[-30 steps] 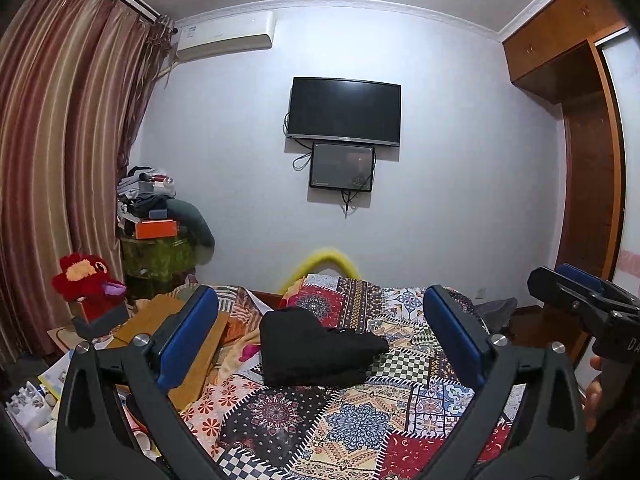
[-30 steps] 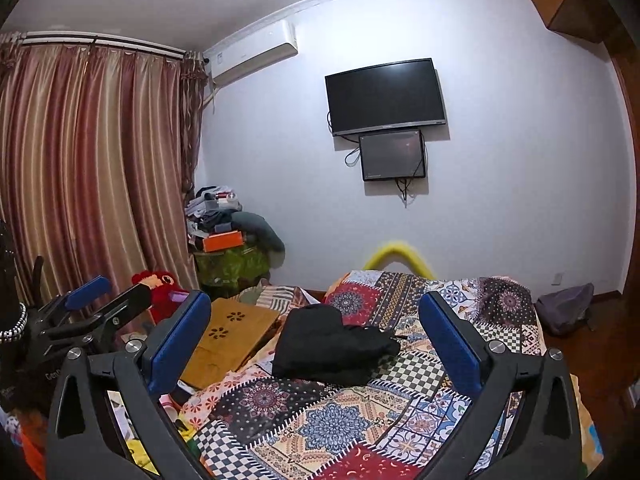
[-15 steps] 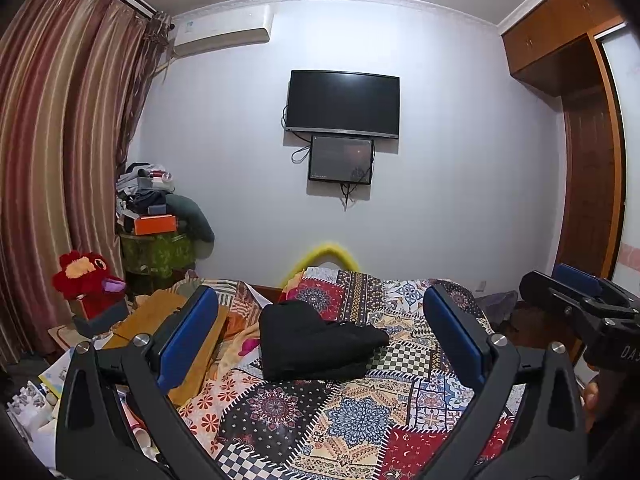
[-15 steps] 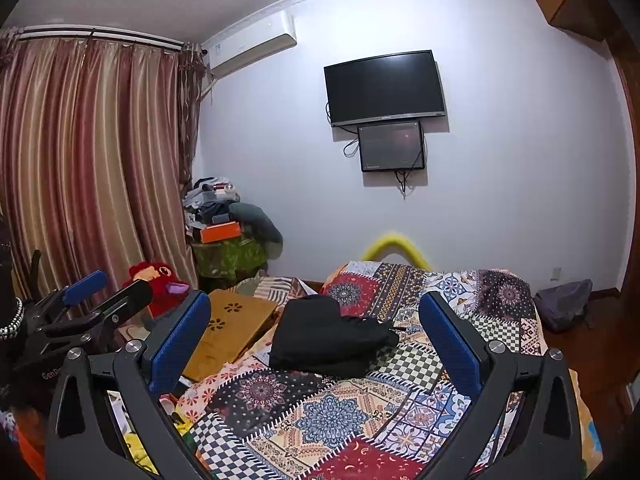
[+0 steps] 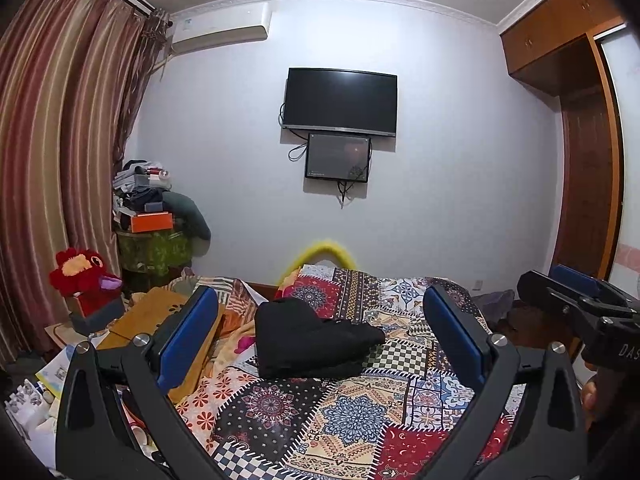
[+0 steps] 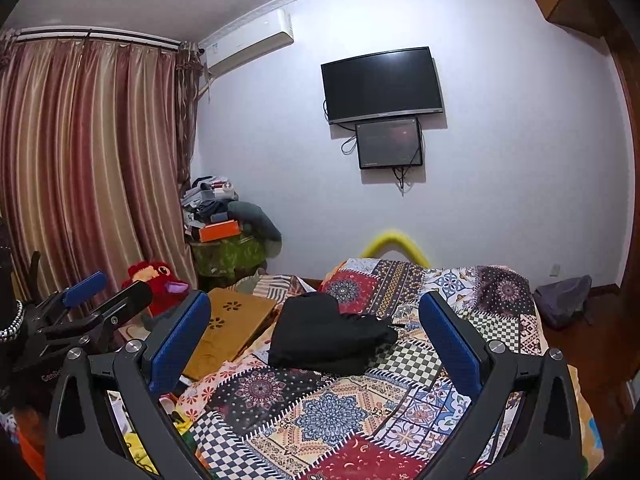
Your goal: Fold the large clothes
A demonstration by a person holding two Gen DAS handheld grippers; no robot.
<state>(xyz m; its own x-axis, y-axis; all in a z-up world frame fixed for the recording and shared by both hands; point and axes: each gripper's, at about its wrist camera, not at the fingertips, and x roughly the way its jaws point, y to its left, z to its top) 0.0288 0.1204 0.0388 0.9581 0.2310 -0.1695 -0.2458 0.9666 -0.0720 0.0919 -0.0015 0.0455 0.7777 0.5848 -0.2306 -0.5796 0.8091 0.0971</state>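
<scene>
Black garment [image 5: 312, 336] lying in a folded, lumpy bundle on the patchwork bedspread [image 5: 344, 412], toward the bed's far left corner near the footboard; its long axis runs across the bed, thick end left, thinner tail tapering right. Left gripper [image 5: 320, 340] and right gripper [image 6: 316, 340] hover well short of it, jaws wide apart and empty. The cloth looks soft, limp and light, probably best pinched at an outer edge or corner.

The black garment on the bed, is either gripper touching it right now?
Apart. Both wrist views show the black garment lying beyond the open left gripper and right gripper fingertips.
</scene>
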